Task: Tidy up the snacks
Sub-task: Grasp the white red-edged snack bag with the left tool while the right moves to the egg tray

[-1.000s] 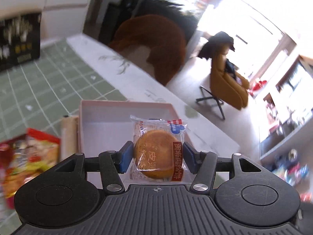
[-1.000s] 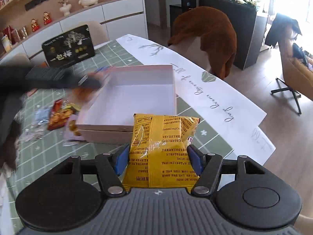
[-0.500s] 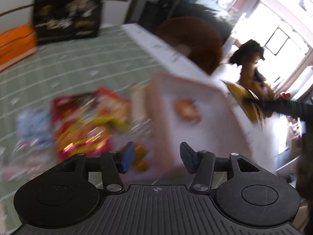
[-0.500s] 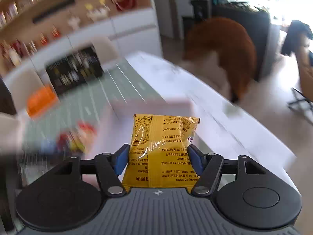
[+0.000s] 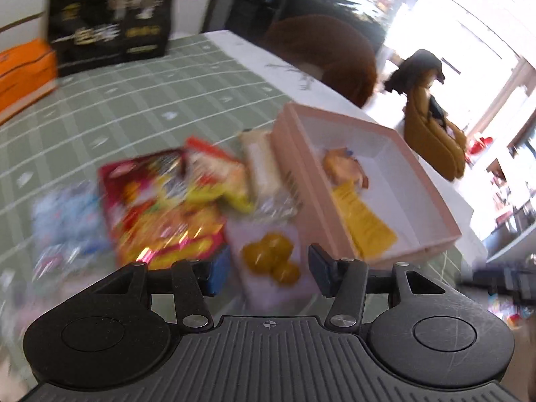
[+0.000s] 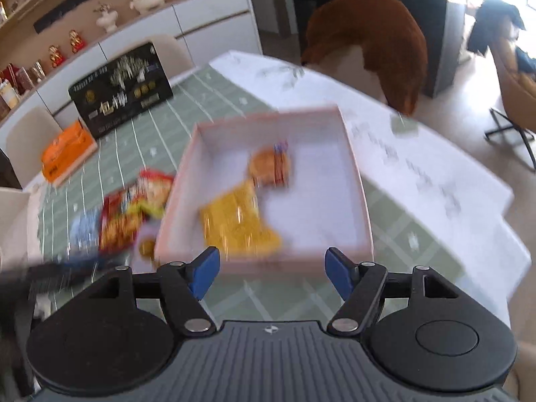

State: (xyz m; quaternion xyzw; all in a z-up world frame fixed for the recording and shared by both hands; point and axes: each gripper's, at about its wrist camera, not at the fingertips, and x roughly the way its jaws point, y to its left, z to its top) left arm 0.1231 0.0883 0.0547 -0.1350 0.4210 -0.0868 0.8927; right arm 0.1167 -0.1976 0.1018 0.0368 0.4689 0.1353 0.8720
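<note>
The pink box [image 6: 358,181] sits on the green checked tablecloth [image 5: 134,110] and serves as the landmark here. Inside it lie two snacks: a round cake in clear wrap [image 6: 269,167] toward the middle, and a yellow packet [image 6: 238,221] just beside the cake, against the box's near wall.

The right gripper [image 6: 272,273] hangs over the near edge of the box with its blue pads spread wide and nothing between them. The left gripper [image 5: 264,273] is also parted and grips nothing; it hovers to the left of the box, above a pale wrapper showing yellow round pieces [image 5: 273,256] (the print is too blurred to read).

Left of the box lie more snacks in a loose heap, among them a red bag [image 5: 157,207]. Beyond the box, at the far end of the cloth, stand a black carton [image 6: 122,88] and an orange carton [image 6: 65,152].
</note>
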